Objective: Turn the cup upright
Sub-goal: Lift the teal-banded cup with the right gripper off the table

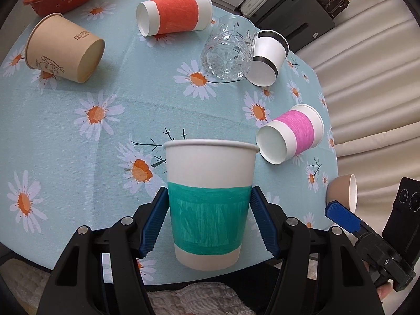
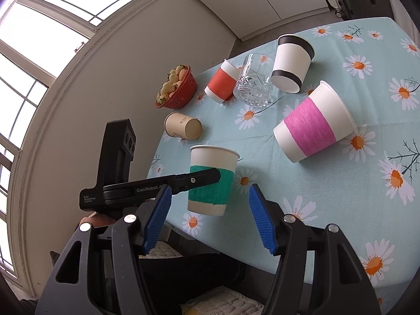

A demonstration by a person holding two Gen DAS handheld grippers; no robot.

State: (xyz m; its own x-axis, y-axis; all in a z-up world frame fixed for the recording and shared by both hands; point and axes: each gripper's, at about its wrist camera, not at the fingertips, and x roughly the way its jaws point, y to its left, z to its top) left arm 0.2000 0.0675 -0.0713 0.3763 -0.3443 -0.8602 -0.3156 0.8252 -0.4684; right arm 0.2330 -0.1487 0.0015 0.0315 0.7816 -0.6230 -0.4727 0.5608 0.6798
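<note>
The green-banded cup [image 1: 208, 204] stands mouth up, pinched by the left gripper [image 1: 209, 219], apparently just above the table's [image 1: 65, 136] near edge. Released there, it may tip off. The right gripper [image 2: 210, 216] hangs spread, holding nothing.

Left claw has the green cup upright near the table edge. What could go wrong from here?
The green cup sits close to the table edge; a release nudge from the left claw could tip it off. The pink cup lies on its side just beyond, so it may roll if bumped.
</note>
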